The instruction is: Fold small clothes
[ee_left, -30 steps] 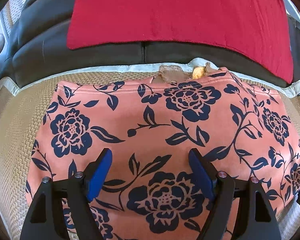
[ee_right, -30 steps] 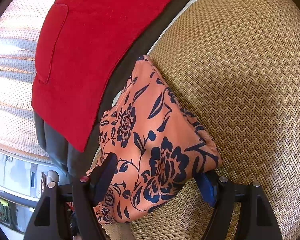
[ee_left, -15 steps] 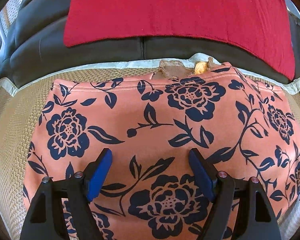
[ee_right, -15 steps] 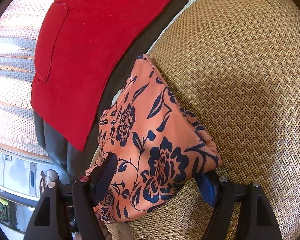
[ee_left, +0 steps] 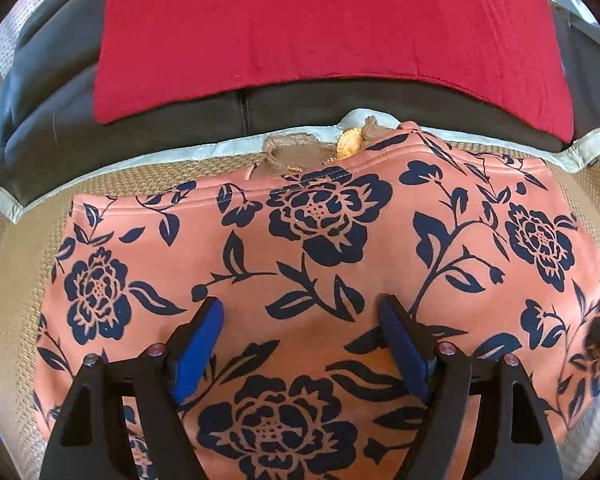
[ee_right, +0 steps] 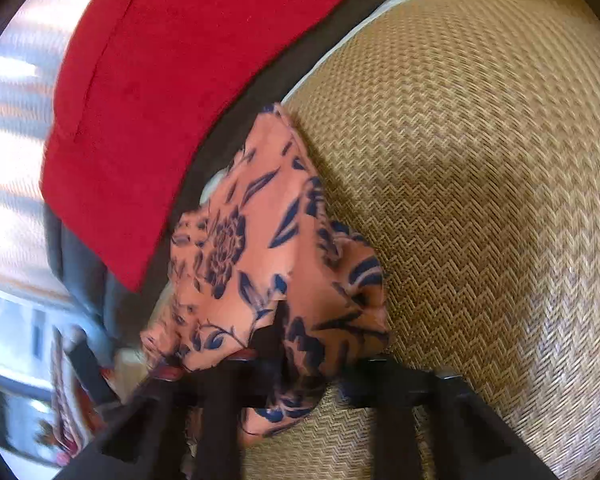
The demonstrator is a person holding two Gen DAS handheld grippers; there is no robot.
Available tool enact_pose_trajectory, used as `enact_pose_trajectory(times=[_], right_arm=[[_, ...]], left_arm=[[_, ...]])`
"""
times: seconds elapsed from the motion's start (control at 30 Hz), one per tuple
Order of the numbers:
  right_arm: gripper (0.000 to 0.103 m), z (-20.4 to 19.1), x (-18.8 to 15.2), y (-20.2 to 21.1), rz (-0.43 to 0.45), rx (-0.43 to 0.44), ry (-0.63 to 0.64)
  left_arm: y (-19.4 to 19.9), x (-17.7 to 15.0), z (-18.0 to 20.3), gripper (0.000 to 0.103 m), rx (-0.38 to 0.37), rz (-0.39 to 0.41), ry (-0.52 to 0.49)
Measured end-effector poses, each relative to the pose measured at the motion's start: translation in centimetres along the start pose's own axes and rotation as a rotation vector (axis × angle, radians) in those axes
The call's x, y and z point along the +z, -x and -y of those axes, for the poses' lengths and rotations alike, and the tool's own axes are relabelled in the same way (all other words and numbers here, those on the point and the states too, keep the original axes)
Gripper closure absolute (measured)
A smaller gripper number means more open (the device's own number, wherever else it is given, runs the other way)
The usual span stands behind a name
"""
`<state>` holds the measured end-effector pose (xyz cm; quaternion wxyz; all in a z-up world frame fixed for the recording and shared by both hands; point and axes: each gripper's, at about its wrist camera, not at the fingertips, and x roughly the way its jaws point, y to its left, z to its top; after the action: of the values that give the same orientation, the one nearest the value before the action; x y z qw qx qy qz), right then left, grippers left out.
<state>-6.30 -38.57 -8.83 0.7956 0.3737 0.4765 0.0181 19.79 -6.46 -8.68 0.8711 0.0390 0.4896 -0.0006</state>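
Garment: we see a salmon-pink garment printed with navy flowers and leaves [ee_left: 300, 240] lying spread on the woven tan mat [ee_left: 16, 264], its stitched far hem running close to the mat's pale bound edge.

Garment, right view: the same floral cloth [ee_right: 260, 256] is bunched and lifted at its near corner, with folds rising off the woven mat [ee_right: 480, 200]; this picture is blurred.

Left gripper: our left gripper [ee_left: 300, 312] hangs over the near middle of the cloth, its two blue-padded fingers [ee_left: 198, 344] spread wide apart with nothing pinched between them; whether the tips touch the fabric we cannot tell.

Right gripper: our right gripper [ee_right: 284, 344] has just been closing, and its black fingers are now pressed together on the near corner of the floral garment, the cloth gathered and draped around them.

Far side: a red rectangular fabric cover [ee_left: 332, 28] lies over a dark grey cushioned backrest [ee_left: 100, 136], beyond the mat's far edge.

Small items: at the far hem, just past the cloth, we see a crumpled brown scrap [ee_left: 292, 152] and beside it, to the right, a small round orange piece with a ridged rim [ee_left: 350, 142], both partly hidden by the garment.

Far right of left view: a dark shape at the cloth's right edge is too small to make out.
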Motion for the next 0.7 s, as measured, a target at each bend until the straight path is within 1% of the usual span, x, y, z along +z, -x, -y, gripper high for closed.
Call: enact_pose_trajectory(times=[0.03, 0.07, 0.13, 0.17, 0.2, 0.23, 0.27, 0.3, 0.33, 0.37, 0.4, 0.43, 0.5, 0.57, 0.6, 0.67, 0.7], right_arm=[[0.092, -1.9, -0.3, 1.3, 0.049, -0.049, 0.099], [0.092, -3.3, -0.7, 2.4, 0.091, -0.081, 0.165], [0.093, -5.9, -1.8, 4.3, 0.163, -0.120, 0.279], [0.093, -6.1, -2.0, 4.3, 0.170, -0.134, 0.294], [0.092, -5.8, -2.1, 3.6, 0.163, -0.169, 0.308], [0.087, -5.0, -2.0, 2.2, 0.130, -0.200, 0.301], [0.086, -2.8, -1.6, 0.2, 0.043, -0.185, 0.230], [0.078, -1.2, -1.3, -0.5, -0.016, -0.137, 0.157], [0.075, 0.0, -1.2, 0.1, 0.007, -0.052, 0.107], [0.067, 0.7, -1.0, 0.9, 0.022, -0.013, 0.077], [0.039, 1.1, -0.8, 1.4, 0.030, -0.001, 0.066], [0.029, 1.7, -0.5, 2.5, 0.057, 0.023, 0.046], [0.029, 2.2, 0.6, 3.5, 0.071, 0.051, 0.046], [0.029, 2.6, 2.5, 3.6, 0.055, 0.084, 0.049], [0.029, 2.6, 3.5, 3.2, 0.039, 0.111, 0.054], [0.029, 2.1, 6.2, 1.0, -0.037, 0.155, 0.082], [0.029, 1.9, 7.0, 0.4, -0.045, 0.147, 0.090]], left_arm=[[0.3, 0.1, -0.1, 0.023, 0.014, 0.001, -0.009], [0.8, 0.1, -0.3, 0.023, 0.020, 0.011, -0.005], [1.7, 0.2, -0.6, 0.023, 0.013, 0.046, 0.017], [1.9, 0.1, -0.4, 0.023, 0.015, 0.059, 0.015], [1.8, 0.0, -0.3, 0.023, 0.016, 0.057, 0.004], [0.8, -0.2, 0.5, 0.023, 0.021, 0.024, -0.032], [0.3, -0.3, 0.9, 0.023, 0.045, 0.014, -0.052], [0.3, -0.4, 1.0, 0.023, 0.062, 0.031, -0.059], [0.2, -0.3, 0.9, 0.023, 0.060, 0.029, -0.056], [0.1, -0.1, 0.6, 0.023, 0.049, 0.020, -0.041], [-0.1, 0.0, 0.4, 0.022, 0.049, 0.018, -0.032], [0.0, -0.1, 0.6, 0.022, 0.053, 0.019, -0.030], [0.0, -0.4, 0.7, 0.022, 0.065, 0.030, -0.035], [0.0, -0.5, 0.8, 0.022, 0.074, 0.037, -0.036], [0.0, -0.5, 0.9, 0.022, 0.074, 0.038, -0.035], [-0.1, -0.8, 1.0, 0.022, 0.070, 0.036, -0.027], [-0.2, -0.9, 0.9, 0.022, 0.069, 0.035, -0.027]])
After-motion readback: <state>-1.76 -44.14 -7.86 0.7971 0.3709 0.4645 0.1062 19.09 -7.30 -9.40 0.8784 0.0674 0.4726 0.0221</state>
